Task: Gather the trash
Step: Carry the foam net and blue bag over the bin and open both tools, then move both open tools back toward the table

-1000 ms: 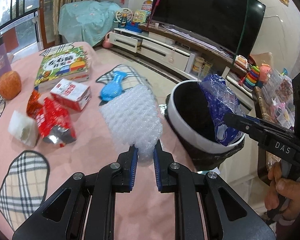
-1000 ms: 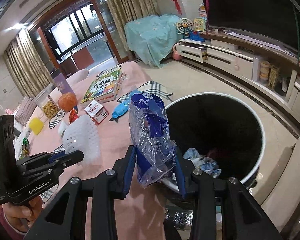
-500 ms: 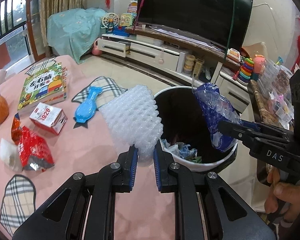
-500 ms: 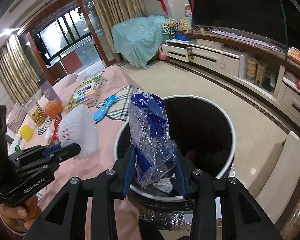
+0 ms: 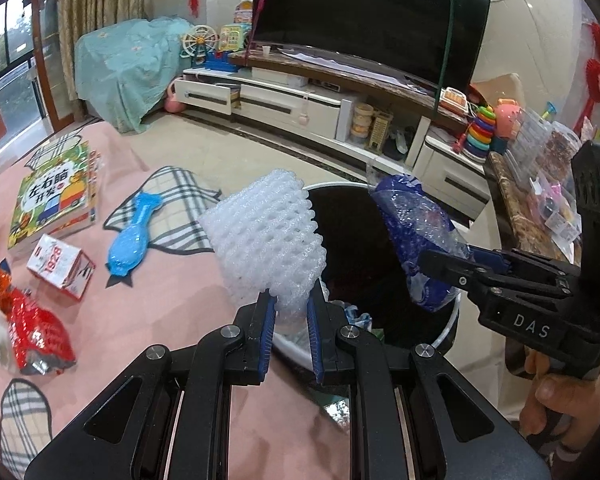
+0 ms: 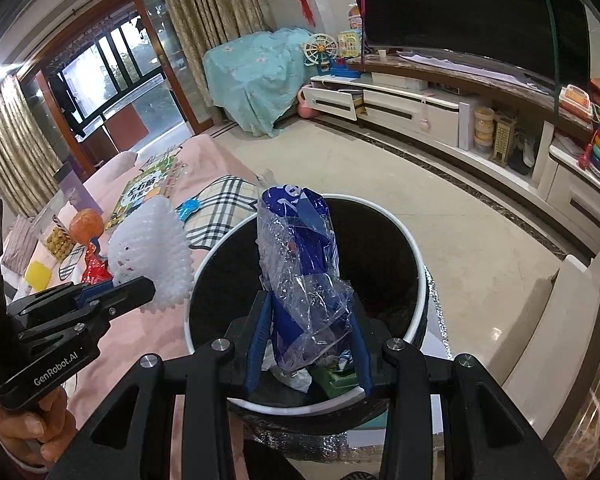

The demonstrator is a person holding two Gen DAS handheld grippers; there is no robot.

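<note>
- White foam net (image 5: 268, 236) pinched btwn jaws of left gripper (image 5: 291, 312), held up at the near edge of the bin (image 5: 454, 320), partly over the opening.
- Blue-and-clear plastic wrapper (image 6: 300, 280) clamped in right gripper (image 6: 308, 332), jaws pressed on its lower part; it hangs directly over bin opening.
- Bin: black inside w/ white rim, some crumpled trash at the bottom.
- Pink-clothed bench (image 5: 140, 320) left of bin carries red wrapper (image 5: 40, 332), small white-red carton (image 5: 60, 268), blue toy fish (image 5: 134, 236), picture book (image 5: 56, 200).
- Orange fruit (image 6: 86, 220) further back on bench.
</note>
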